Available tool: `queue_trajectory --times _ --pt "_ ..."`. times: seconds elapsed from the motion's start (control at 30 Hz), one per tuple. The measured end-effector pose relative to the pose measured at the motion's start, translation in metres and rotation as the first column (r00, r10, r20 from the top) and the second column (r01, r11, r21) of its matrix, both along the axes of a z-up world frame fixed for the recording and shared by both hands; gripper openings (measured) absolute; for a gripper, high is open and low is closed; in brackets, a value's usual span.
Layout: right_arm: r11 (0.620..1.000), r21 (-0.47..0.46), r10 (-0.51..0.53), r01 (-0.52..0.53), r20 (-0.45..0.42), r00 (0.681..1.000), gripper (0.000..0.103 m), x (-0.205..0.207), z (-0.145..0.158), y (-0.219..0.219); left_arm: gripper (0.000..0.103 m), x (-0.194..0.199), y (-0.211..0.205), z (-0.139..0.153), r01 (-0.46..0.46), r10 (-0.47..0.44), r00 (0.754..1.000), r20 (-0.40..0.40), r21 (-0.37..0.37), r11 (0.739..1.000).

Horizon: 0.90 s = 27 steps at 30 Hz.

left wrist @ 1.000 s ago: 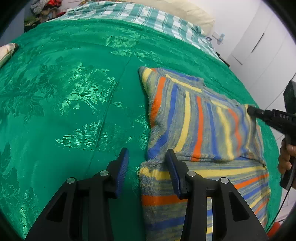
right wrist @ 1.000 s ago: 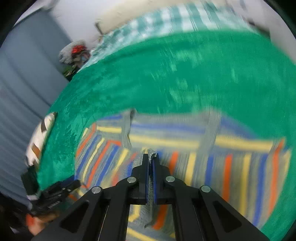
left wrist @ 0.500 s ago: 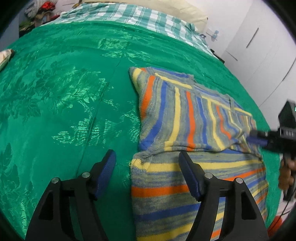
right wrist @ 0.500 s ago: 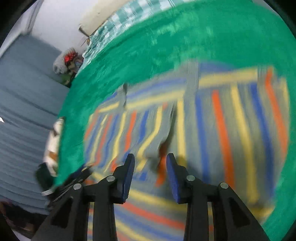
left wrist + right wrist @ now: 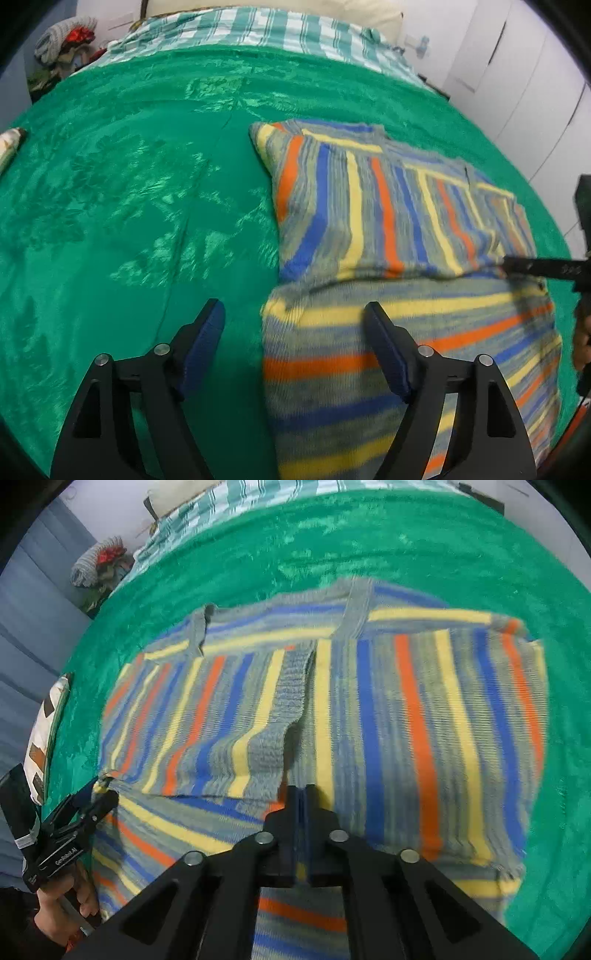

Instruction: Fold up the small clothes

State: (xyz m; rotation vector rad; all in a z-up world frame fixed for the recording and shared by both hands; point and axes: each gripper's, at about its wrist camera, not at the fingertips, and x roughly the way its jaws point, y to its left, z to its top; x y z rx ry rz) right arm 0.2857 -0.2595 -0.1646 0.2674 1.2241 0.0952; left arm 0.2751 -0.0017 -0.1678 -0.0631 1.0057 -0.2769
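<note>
Jaws of the left gripper [image 5: 293,325] are seen opening wide and empty, the striped sweater [image 5: 388,229] on the green bedspread [image 5: 129,192] lying partly between the fingers; the next corner should be taken cleanly. In the right view, the right gripper [image 5: 303,794] is closing to a narrow gap just below the folded sleeve [image 5: 236,716]; whether cloth is pinched cannot be told.

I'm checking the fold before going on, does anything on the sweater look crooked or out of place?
One thing: on the striped sweater, the folded-in sleeve's grey cuff has a lifted, curled lower corner casting a shadow instead of lying flat. Otherwise it lies flat on the green bedspread.
</note>
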Motion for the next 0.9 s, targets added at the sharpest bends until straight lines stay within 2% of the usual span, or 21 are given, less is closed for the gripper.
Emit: queue_trajectory --times 0.07,0.1,0.17,0.23,0.37,0.43,0.47,0.57,0.63,0.67,0.77,0.83,0.9 --pt "1.0 -0.003 -0.008 0.008 0.049 0.999 0.07 -0.017 0.017 -0.004 0.083 -0.014 0.011 0.009 -0.002 0.002 1.0 0.001 0.007 1.0" --pt "1.0 -0.011 -0.009 0.01 0.097 0.995 0.077 -0.032 0.028 -0.006 0.088 -0.02 0.017 0.012 -0.007 0.007 1.0 0.011 0.006 1.0" --pt "0.998 -0.055 -0.006 0.017 0.198 0.98 0.078 -0.066 0.046 -0.011 0.095 -0.038 0.045 0.02 -0.047 0.046 0.997 0.062 0.007 0.999" --pt "0.988 -0.144 -0.012 0.056 0.288 0.957 0.079 -0.118 0.06 -0.032 0.096 -0.045 0.071 0.022 -0.103 0.1 0.991 0.092 0.03 0.994" --pt "0.945 -0.248 -0.122 0.215 0.342 0.932 0.08 -0.198 0.066 -0.069 0.096 -0.041 0.129 0.011 -0.24 0.228 0.967 0.112 0.107 0.965" --pt "0.914 -0.288 -0.184 0.288 0.339 0.923 0.083 -0.227 0.059 -0.089 0.099 -0.033 0.142 -0.005 -0.246 0.234 0.967 0.098 0.142 0.959" --pt "0.901 -0.293 -0.22 0.319 0.327 0.919 0.084 -0.234 0.055 -0.1 0.103 -0.03 0.147 -0.015 -0.233 0.223 0.971 0.081 0.134 0.963" --pt "0.87 -0.298 -0.308 0.393 0.294 0.905 0.084 -0.242 0.041 -0.127 0.103 -0.031 0.156 -0.023 -0.229 0.222 0.971 0.09 0.068 0.971" --pt "0.858 -0.291 -0.351 0.424 0.272 0.896 0.084 -0.243 0.032 -0.137 0.103 -0.033 0.154 -0.023 -0.228 0.221 0.971 0.095 0.08 0.97" --pt "0.855 -0.282 -0.37 0.434 0.254 0.894 0.089 -0.253 0.025 -0.15 0.103 -0.035 0.153 -0.023 -0.229 0.22 0.97 0.102 0.089 0.969" --pt "0.87 -0.21 -0.422 0.447 0.154 0.893 0.101 -0.247 -0.003 -0.166 0.103 -0.037 0.151 -0.023 -0.229 0.22 0.97 0.101 0.088 0.969" --pt "0.872 -0.182 -0.423 0.454 0.184 0.887 0.103 -0.249 -0.005 -0.167 0.103 -0.038 0.151 -0.023 -0.23 0.221 0.97 0.105 0.084 0.97" --pt "0.874 -0.21 -0.407 0.439 0.177 0.896 0.103 -0.246 -0.007 -0.164 0.103 -0.037 0.152 -0.023 -0.231 0.222 0.969 0.108 0.083 0.969"
